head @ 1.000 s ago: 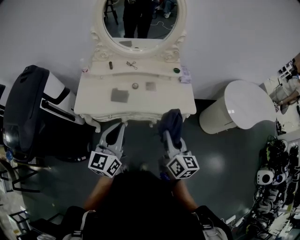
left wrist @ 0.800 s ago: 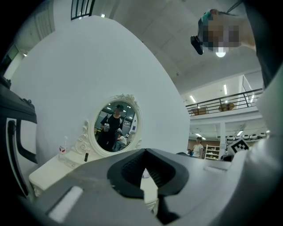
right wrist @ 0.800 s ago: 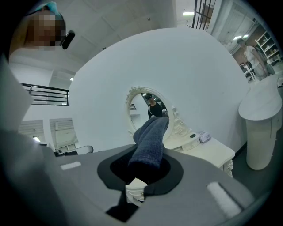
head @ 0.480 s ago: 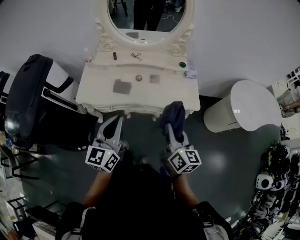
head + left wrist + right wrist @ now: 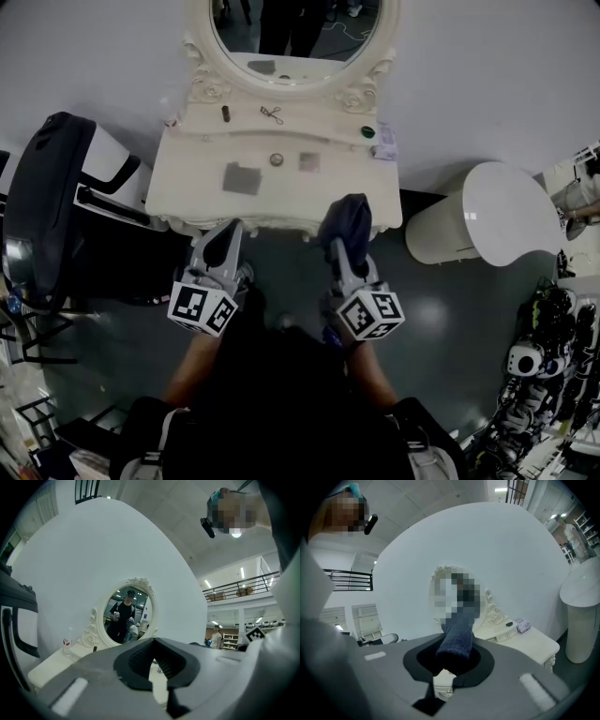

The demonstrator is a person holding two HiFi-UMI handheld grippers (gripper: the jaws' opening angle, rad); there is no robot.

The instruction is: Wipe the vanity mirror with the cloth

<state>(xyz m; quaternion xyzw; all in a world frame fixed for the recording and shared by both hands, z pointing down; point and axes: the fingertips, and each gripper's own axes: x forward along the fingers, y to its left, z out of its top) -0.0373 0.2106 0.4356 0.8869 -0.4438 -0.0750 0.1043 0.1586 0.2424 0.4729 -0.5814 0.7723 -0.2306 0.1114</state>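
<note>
The right tool point(image 5: 343, 253) is shut tight on a dark blue cloth point(image 5: 349, 217). The cloth covers the tips of this tool, so they cannot be seen from above. It sticks out past the tool, close to the near edge of the white table point(image 5: 183, 192), on the right side. The left tool point(image 5: 230, 232) holds nothing. Its two sides are pushed together, with only a thin crack of light between them. It is also by the near edge of the table, on the left. The mirror point(image 5: 295, 26) stands at the far side of the table, well apart from the cloth. Its top is cut off by the edge of the head view. In the right gripper view the cloth hides a big part of the mirror. A grey square point(image 5: 241, 178) and a little round thing point(image 5: 277, 159) lie on the table. A few more things at the far side are too small to tell. A big white round thing point(image 5: 497, 211) stands on the floor to the right.
</note>
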